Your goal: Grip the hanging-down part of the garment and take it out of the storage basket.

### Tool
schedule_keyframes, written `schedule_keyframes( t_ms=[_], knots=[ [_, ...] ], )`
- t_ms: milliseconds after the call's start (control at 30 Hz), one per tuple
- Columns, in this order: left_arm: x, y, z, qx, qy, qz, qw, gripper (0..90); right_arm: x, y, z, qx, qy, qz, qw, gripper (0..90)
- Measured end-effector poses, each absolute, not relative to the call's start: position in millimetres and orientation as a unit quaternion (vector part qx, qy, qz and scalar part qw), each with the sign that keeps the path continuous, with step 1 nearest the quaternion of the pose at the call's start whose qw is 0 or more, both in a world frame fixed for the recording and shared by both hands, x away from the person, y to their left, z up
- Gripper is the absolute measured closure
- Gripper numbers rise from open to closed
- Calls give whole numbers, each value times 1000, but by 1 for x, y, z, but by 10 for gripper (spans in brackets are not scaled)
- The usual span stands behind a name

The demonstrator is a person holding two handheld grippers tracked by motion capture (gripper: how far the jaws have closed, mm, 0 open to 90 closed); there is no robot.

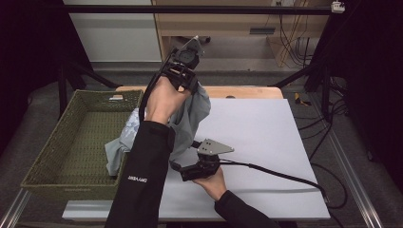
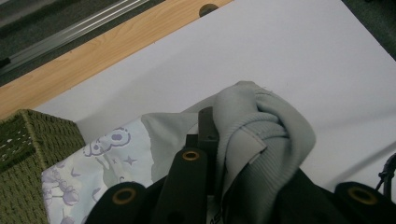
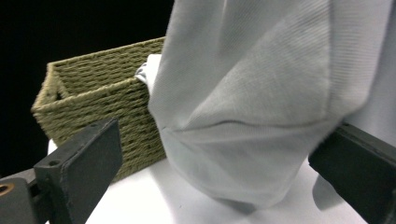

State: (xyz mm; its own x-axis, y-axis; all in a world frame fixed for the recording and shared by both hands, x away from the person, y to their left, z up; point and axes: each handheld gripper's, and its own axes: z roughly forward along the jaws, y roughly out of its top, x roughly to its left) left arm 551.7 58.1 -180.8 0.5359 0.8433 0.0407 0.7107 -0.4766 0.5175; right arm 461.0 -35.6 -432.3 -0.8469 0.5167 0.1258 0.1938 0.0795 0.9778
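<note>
A grey sweatshirt (image 1: 192, 114) hangs from my left gripper (image 1: 183, 76), which is raised above the table's back edge. In the left gripper view that gripper (image 2: 208, 126) is shut on the sweatshirt's (image 2: 261, 135) ribbed edge. The fabric's lower part drapes toward the green woven basket (image 1: 66, 190). My right gripper (image 1: 178, 167) is low over the white mat, open and pointing left at the hanging cloth. In the right gripper view its jaws (image 3: 217, 149) stand wide apart, with the sweatshirt (image 3: 252, 93) hanging between and just ahead of them, its bottom fold near the mat.
A pale cloth with purple prints (image 2: 107, 158) lies at the basket's (image 2: 28, 154) right side, beneath the sweatshirt. The white mat (image 1: 256, 142) covers a wooden table (image 1: 237, 91). The right gripper's cable (image 1: 275, 173) trails right across the mat. Dark frame bars surround the table.
</note>
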Motion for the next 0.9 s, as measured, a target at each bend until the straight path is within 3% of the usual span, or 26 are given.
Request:
schedule_keyframes(
  t_ms=[667,767,900],
  knots=[
    [551,59,-178,847,459,149,222,850,482,-1,-439,253,723,632,121,82],
    [551,59,-177,848,459,149,222,849,483,4,-441,257,725,628,119,115],
    [551,60,-177,848,458,150,221,849,484,8,-442,270,723,624,121,247]
  ],
)
